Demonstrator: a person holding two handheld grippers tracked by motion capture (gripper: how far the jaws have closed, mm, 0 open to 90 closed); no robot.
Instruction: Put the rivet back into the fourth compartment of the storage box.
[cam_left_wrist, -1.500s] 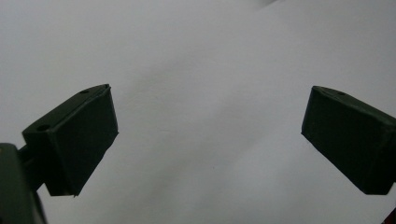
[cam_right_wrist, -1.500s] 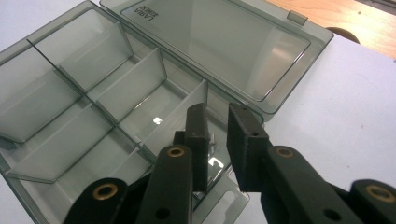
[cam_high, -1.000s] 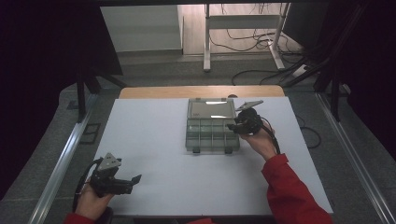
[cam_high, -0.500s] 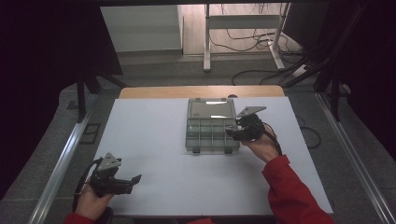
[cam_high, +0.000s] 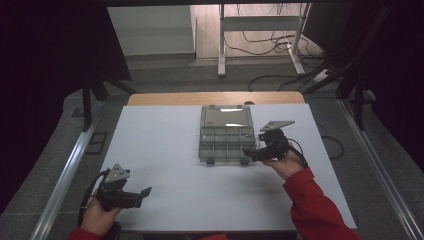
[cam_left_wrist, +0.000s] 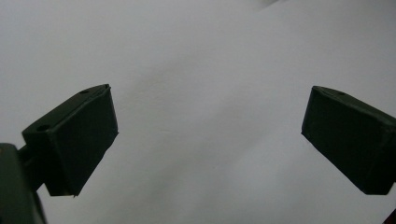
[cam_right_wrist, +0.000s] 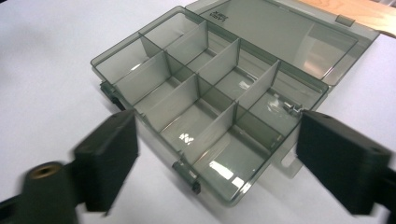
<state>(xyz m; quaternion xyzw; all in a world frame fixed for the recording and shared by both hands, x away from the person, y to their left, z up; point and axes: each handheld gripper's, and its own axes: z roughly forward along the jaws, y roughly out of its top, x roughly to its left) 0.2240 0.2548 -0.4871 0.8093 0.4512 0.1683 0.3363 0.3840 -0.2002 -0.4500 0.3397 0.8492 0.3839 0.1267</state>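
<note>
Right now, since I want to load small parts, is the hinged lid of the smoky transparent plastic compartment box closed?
No, the lid lies folded back flat behind the smoky transparent plastic compartment box, exposing its divided compartments.

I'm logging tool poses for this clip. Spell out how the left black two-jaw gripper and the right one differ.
The left black two-jaw gripper rests near the front left corner of the white table, with bare surface ahead; the right black two-jaw gripper sits beside the open smoky-grey plastic compartment box, facing it. The left points rightward across the table, the right points leftward. The right's jaws have just been opening. Both stand open, gripping nothing, each topped by a grey plate.
</note>
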